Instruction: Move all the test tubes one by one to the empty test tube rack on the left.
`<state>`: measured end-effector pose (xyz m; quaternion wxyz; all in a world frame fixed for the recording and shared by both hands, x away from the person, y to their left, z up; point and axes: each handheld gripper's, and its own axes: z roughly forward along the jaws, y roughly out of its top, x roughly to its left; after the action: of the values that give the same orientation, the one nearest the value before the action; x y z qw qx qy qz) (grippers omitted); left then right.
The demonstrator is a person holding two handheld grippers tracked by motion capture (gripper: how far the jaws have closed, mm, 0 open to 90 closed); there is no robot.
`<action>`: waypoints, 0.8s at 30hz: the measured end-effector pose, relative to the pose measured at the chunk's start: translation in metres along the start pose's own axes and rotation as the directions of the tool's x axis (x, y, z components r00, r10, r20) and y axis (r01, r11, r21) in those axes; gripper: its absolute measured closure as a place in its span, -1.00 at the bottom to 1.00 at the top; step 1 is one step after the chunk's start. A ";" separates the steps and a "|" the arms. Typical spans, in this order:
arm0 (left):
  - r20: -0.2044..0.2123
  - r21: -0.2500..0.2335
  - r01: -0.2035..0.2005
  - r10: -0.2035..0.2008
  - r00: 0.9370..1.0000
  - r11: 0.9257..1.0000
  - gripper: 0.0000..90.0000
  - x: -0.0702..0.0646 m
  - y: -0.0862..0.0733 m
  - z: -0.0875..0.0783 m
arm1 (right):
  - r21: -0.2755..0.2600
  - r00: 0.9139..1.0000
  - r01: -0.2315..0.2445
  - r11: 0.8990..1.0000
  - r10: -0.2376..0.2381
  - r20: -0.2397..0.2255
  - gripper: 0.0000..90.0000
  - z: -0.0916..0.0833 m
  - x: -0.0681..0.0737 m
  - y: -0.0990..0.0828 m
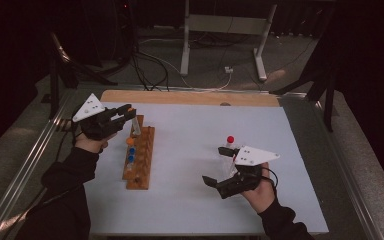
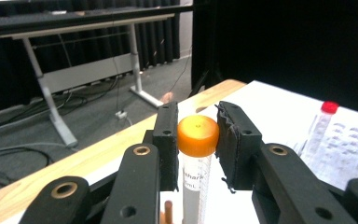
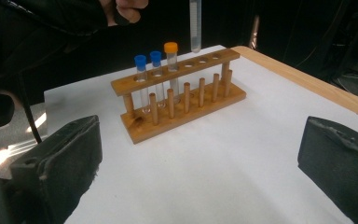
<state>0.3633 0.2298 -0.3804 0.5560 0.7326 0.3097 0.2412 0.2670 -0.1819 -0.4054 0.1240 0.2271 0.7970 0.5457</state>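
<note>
Loading the rack (image 1: 139, 159): three capped tubes seated, left hand-held gripper (image 2: 196, 135) clamped on an orange-capped tube (image 2: 197, 158) above the far holes; right hand-held gripper (image 3: 200, 163) gaped, idle.

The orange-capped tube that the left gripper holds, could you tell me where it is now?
In the right gripper view the orange-capped tube hangs just above the wooden rack, over an empty hole right of the seated orange-capped one.

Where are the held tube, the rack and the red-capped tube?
held tube (image 2: 197, 135): left gripper view, on its orange cap between the jaws.
rack (image 3: 168, 76): right gripper view, on the top wooden bar.
red-capped tube (image 2: 329, 107): left gripper view, on the red cap.
</note>
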 end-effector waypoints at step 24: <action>-0.008 0.088 0.080 -0.079 0.997 0.993 0.59 0.008 -0.056 0.008 | 0.007 1.000 -0.001 1.000 0.001 0.001 -1.00 -0.001 0.000 0.001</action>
<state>0.3643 0.2408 -0.4371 0.5315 0.7431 0.3503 0.2066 0.2665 -0.1820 -0.4046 0.1233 0.2281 0.7989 0.5428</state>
